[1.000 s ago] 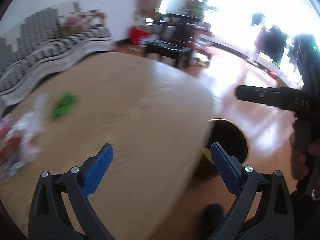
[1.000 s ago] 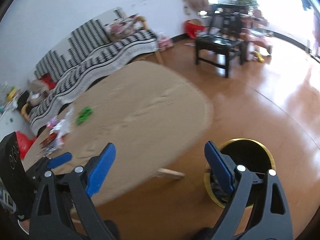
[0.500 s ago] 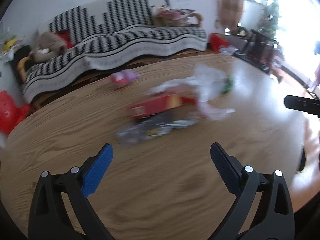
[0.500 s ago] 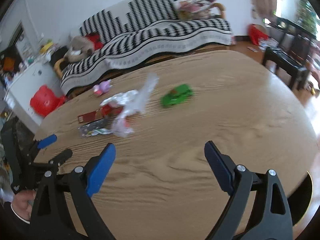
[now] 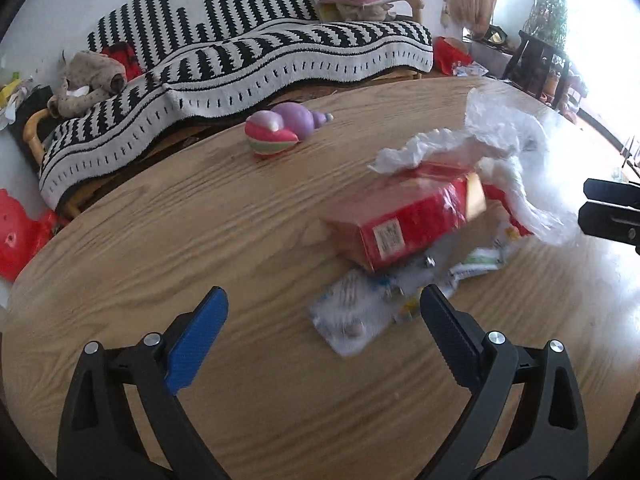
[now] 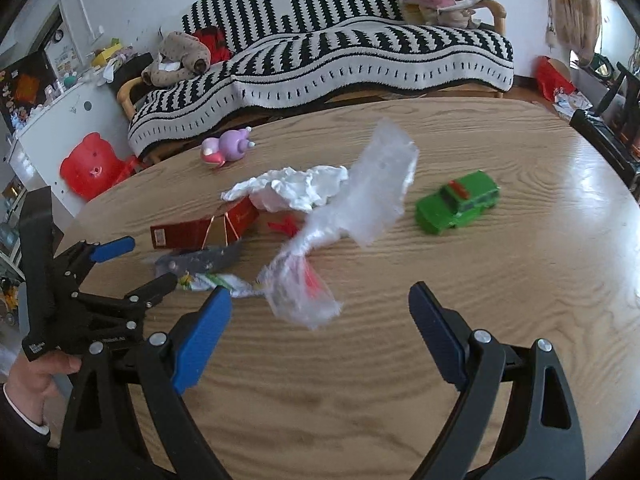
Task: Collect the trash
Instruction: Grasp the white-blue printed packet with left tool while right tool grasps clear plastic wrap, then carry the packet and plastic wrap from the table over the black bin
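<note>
A heap of trash lies on the oval wooden table (image 5: 160,240) (image 6: 400,380): a red carton (image 5: 404,220) (image 6: 200,230), crumpled white tissue (image 5: 444,144) (image 6: 292,186), clear plastic film (image 5: 520,160) (image 6: 360,208) and flat foil wrappers (image 5: 360,312) (image 6: 200,262). My left gripper (image 5: 323,318) is open, its right pad beside the wrappers, nothing between the pads. It also shows at the left of the right wrist view, left gripper (image 6: 132,262). My right gripper (image 6: 318,314) is open just short of the twisted end of the film.
A pink and purple toy (image 5: 284,130) (image 6: 226,148) sits near the table's far edge. A green toy car (image 6: 458,202) stands right of the trash. Behind the table is a striped sofa (image 5: 260,52) and a red plastic stool (image 6: 90,164).
Both views have swung left, from the table's right end and a yellow-rimmed bin on the floor to the trash heap. The heap is now closer under both open grippers.
</note>
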Demonstrator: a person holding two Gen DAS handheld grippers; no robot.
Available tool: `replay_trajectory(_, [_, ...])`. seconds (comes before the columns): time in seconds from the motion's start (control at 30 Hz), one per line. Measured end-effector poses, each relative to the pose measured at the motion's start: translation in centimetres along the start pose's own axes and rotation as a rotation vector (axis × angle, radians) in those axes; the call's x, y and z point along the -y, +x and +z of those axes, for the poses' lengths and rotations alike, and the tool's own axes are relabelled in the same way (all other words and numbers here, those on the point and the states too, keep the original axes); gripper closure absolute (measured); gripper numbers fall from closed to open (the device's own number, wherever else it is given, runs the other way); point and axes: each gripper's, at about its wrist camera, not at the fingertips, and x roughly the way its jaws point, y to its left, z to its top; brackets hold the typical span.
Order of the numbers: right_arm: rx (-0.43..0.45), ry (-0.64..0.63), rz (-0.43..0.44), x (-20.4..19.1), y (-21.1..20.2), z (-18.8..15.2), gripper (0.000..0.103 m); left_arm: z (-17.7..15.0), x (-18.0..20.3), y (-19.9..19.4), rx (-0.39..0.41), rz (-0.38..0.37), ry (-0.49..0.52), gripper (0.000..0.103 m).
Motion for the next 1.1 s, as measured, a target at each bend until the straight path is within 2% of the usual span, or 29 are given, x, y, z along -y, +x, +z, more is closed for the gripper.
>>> replay_trajectory(0.1, [-0.007,0.013,0.008,-0.2,1.4,0.7,0.016,0.7,-0.2,0.8,0.009,-0.036,-0.014,0.011])
replay_trajectory(0.2, [-0.02,0.021,0.004,-0.3,2.8,1.3,0.016,1.1,0.0,1.0,0.012,-0.056,-0.012,0.02])
replay_trajectory(0.27, [-0.04,0.031,0.004,-0.3,3.9,1.4,0.019,1.3,0.1,1.1,0.007,-0.089,-0.02,0.032])
replay_trajectory(0.37, [-0.07,0.031,0.011,-0.3,4.8,1.1,0.03,1.3,0.4,0.8,0.0,-0.139,-0.016,0.05])
replay_trajectory(0.4, [-0.068,0.016,0.003,-0.5,4.9,1.0,0.035,1.2,0.6,0.6,0.002,-0.141,-0.004,0.052])
replay_trajectory(0.47, [-0.079,0.004,0.029,-0.7,4.9,0.9,0.047,1.1,0.9,0.4,-0.002,-0.167,0.004,0.064])
replay_trajectory(0.53, [-0.081,-0.011,0.021,-1.1,4.4,0.6,0.081,0.9,1.1,0.2,-0.015,-0.172,0.005,0.076])
replay_trajectory(0.6, [-0.077,-0.026,0.015,-1.2,3.9,0.2,0.086,0.4,1.5,0.1,-0.041,-0.174,0.017,0.077])
replay_trajectory(0.7, [-0.071,-0.035,0.014,-0.9,2.7,-0.3,0.092,-0.4,2.3,-0.8,-0.049,-0.155,0.034,0.096])
replay_trajectory(0.93, [-0.01,-0.07,0.03,-1.0,-1.6,-1.3,0.093,-2.2,2.2,-3.5,-0.093,-0.08,-0.023,0.096])
replay_trajectory(1.1, [0.019,-0.105,0.054,-1.3,-4.8,-2.4,0.093,-2.6,1.4,-7.1,-0.078,-0.025,-0.134,0.097])
